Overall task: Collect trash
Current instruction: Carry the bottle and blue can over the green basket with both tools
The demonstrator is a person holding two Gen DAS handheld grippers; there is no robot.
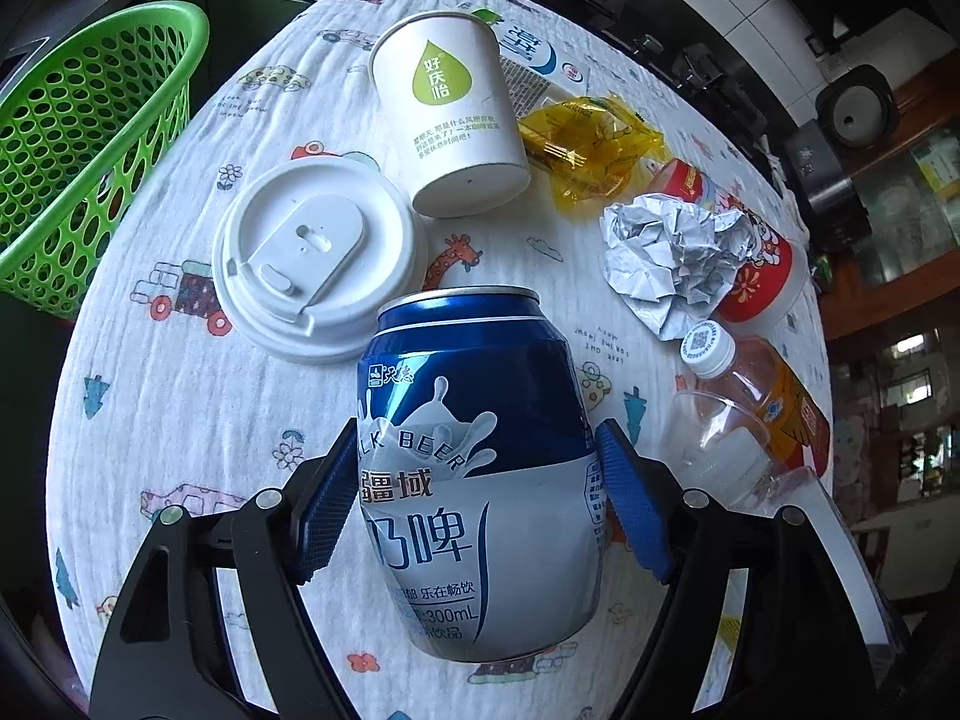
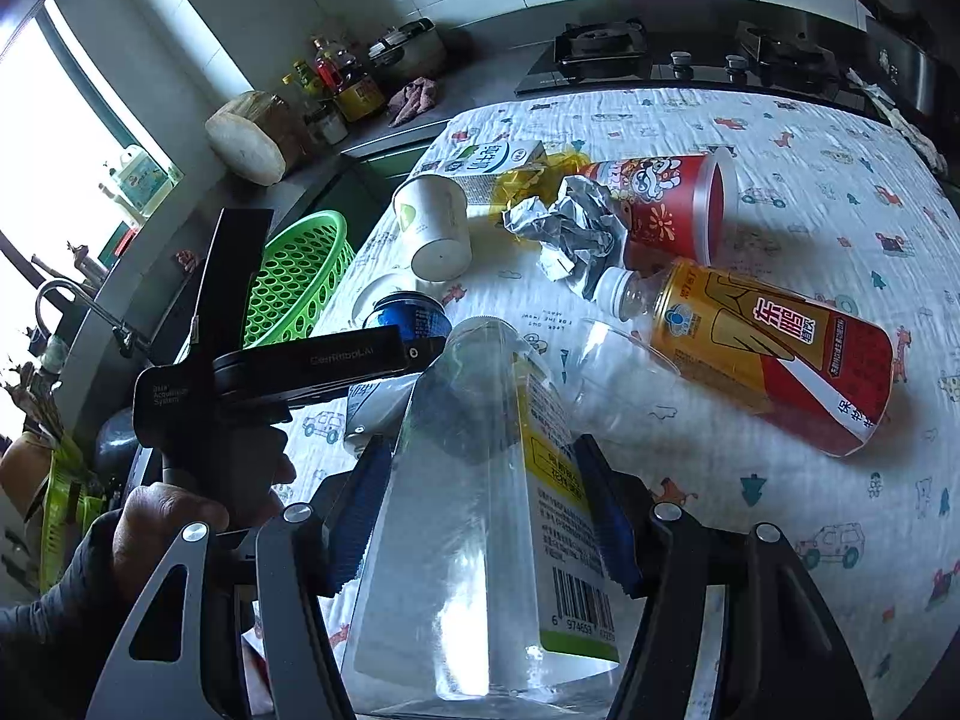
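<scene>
My left gripper [image 1: 477, 450] is shut on a blue and white milk beer can [image 1: 480, 456], its blue pads pressed on both sides. My right gripper [image 2: 480, 468] is shut on a clear plastic bottle [image 2: 480, 516] with a yellow-green label. The can [image 2: 408, 315] and the left gripper's body [image 2: 270, 372] show in the right wrist view, left of the clear bottle. A green basket [image 1: 90, 138] stands off the table's left edge; it also shows in the right wrist view [image 2: 294, 276].
On the patterned tablecloth [image 1: 180, 420] lie a white lid [image 1: 312, 258], a paper cup [image 1: 450, 114], yellow wrappers [image 1: 588, 144], crumpled foil [image 1: 678, 258], a red cup [image 2: 666, 204], an orange-labelled bottle [image 2: 762, 354] and a carton [image 2: 492, 162]. A stove and counter stand behind.
</scene>
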